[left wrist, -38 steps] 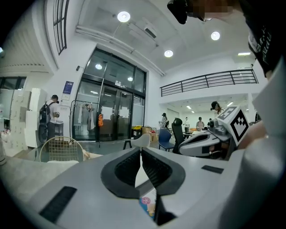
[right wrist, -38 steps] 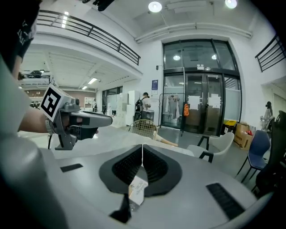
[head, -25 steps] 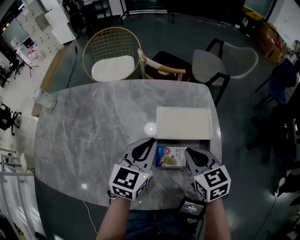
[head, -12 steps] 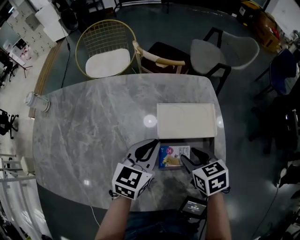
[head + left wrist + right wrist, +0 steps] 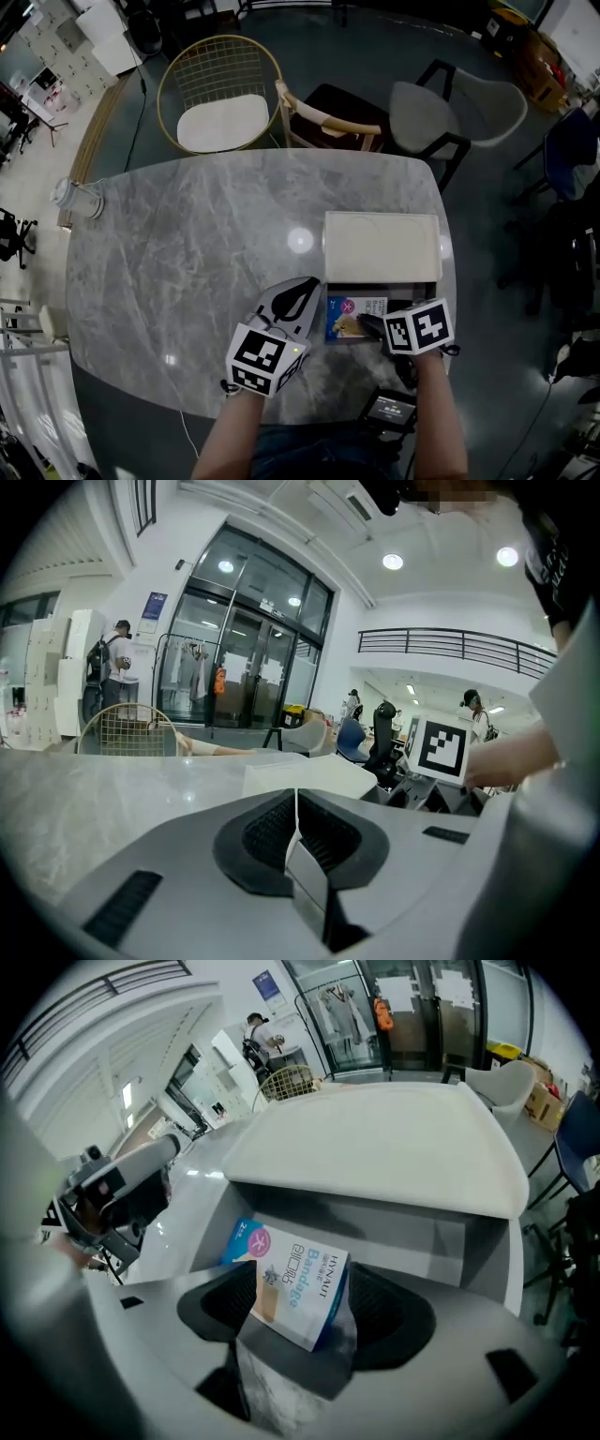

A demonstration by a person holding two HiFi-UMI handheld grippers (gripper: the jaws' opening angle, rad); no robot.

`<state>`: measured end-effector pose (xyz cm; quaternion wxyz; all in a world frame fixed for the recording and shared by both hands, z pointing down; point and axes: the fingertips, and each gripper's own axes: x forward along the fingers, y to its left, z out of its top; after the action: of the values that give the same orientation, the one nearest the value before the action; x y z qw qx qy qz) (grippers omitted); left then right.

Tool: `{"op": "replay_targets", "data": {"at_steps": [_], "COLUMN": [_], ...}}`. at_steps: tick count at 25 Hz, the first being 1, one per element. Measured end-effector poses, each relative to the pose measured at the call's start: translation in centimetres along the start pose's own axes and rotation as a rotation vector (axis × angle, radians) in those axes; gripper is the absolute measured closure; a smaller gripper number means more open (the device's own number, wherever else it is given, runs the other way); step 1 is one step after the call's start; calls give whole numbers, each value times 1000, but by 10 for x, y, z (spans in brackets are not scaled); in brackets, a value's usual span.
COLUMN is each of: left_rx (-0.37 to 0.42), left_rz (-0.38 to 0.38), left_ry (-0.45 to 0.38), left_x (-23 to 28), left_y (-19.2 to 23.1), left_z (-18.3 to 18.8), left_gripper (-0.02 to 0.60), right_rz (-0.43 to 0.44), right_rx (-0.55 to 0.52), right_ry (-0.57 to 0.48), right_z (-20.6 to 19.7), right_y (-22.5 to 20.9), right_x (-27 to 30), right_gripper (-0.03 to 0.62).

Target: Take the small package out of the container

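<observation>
One package [image 5: 292, 1283], between right tongs [image 5: 309, 1333] just opened

A grey marble surface [image 5: 187, 244] with rounded corners stands on a dark grey floor [image 5: 375, 56]. A round glare of lamp light [image 5: 300, 240] sits near its middle. Beyond its far edge stand three chairs: a gold wire chair [image 5: 221, 103] with a white cushion, a dark chair with wooden arms [image 5: 330, 120] and a grey shell chair [image 5: 450, 108]. In the left gripper view, tall glass doors [image 5: 234, 667] are set in a white wall. Round ceiling lights [image 5: 393, 562] shine, and a railed balcony [image 5: 459, 644] curves along the right.
</observation>
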<state>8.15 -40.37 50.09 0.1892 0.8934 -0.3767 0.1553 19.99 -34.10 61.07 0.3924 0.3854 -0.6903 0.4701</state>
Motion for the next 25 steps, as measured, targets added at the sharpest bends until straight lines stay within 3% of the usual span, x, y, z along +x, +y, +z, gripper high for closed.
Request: {"op": "replay_targets", "data": {"at_steps": [6,13,21,25], "left_rx": [-8,-38,-13,-1], "left_rz": [29,52,48,48], "left_ry": [-11,-19,-14,-24], "left_x": [-8,-14,-19,-21], "left_y": [16,25,23,19], "left_z": [3,1,10,20], "left_gripper": [569,569,569,569], "right_rz": [-43,13,37,60], "right_rx": [-66,-217,-244,-312], "right_ry": [180,221,108,-1], "right_z": [-11,-15,-4,7], "right_y": [-4,-4,0,10], "right_x": [16,14,-3,-24], "right_gripper": [289,302,307,310]}}
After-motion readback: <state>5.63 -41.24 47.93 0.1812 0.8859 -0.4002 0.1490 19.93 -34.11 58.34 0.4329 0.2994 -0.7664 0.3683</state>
